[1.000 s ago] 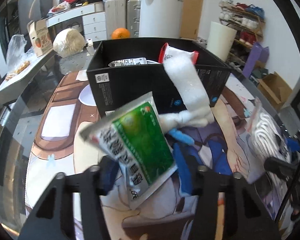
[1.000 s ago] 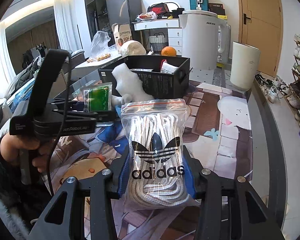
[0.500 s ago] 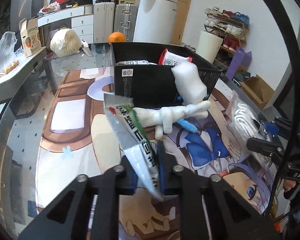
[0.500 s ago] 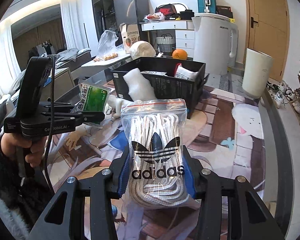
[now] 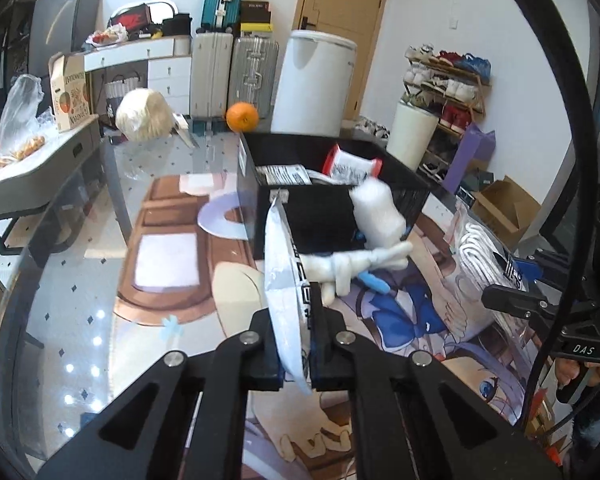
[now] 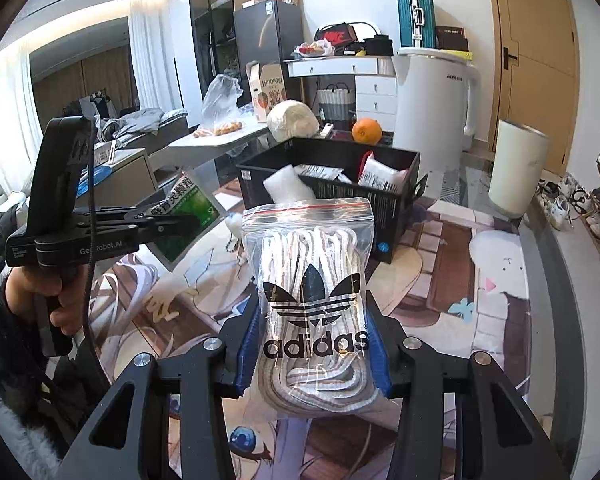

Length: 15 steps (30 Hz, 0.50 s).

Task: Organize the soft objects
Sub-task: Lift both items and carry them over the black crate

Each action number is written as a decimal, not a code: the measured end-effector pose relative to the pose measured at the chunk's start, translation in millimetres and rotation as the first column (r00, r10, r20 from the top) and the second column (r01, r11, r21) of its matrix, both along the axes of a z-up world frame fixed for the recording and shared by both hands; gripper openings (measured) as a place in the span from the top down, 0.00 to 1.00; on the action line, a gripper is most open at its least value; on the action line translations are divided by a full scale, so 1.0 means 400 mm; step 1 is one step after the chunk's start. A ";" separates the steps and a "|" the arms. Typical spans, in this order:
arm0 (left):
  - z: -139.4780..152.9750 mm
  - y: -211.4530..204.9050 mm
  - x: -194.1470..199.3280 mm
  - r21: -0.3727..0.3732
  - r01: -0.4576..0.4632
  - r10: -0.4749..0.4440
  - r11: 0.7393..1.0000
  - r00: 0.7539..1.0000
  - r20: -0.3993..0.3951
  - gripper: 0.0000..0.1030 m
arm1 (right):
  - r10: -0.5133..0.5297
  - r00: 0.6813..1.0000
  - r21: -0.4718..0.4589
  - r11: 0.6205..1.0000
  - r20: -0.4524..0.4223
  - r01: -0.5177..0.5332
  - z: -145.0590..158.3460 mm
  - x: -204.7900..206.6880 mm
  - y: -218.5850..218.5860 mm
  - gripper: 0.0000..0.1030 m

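My left gripper (image 5: 296, 340) is shut on a green and white sachet (image 5: 282, 280), held edge-on above the mat; the sachet's green face shows in the right wrist view (image 6: 184, 216). My right gripper (image 6: 312, 344) is shut on a clear zip bag of white laces (image 6: 312, 280), also seen at the right of the left wrist view (image 5: 484, 264). A black box (image 5: 332, 208) holding packets stands beyond both. A white plush toy (image 5: 372, 236) leans against its front wall.
An orange (image 5: 242, 117) and a white bundle (image 5: 144, 114) sit behind the box on the glass table. A white bin (image 6: 518, 168) stands at the right. The printed mat (image 6: 440, 280) covers the table near me.
My left gripper has lifted and turned the sachet from flat-facing to edge-on, and moved back from the box. My right gripper keeps hold of the lace bag, raised a little.
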<state>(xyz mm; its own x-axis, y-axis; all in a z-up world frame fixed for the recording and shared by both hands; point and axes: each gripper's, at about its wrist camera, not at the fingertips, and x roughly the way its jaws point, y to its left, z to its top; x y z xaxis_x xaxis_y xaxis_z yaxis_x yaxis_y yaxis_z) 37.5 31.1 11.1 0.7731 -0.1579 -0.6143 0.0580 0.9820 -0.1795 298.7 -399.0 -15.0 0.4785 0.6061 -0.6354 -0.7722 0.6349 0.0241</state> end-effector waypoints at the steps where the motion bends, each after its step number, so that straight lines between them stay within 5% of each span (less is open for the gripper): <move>1: 0.003 0.004 -0.004 0.000 -0.010 0.010 1.000 1.000 0.009 0.96 | -0.001 1.000 0.003 1.000 0.003 0.001 0.005 -0.001 -0.001 0.55; 15: 0.087 0.020 0.018 -0.018 0.026 -0.024 0.999 0.995 0.102 0.96 | -0.036 0.997 0.036 0.999 0.074 0.034 0.083 0.015 -0.005 0.55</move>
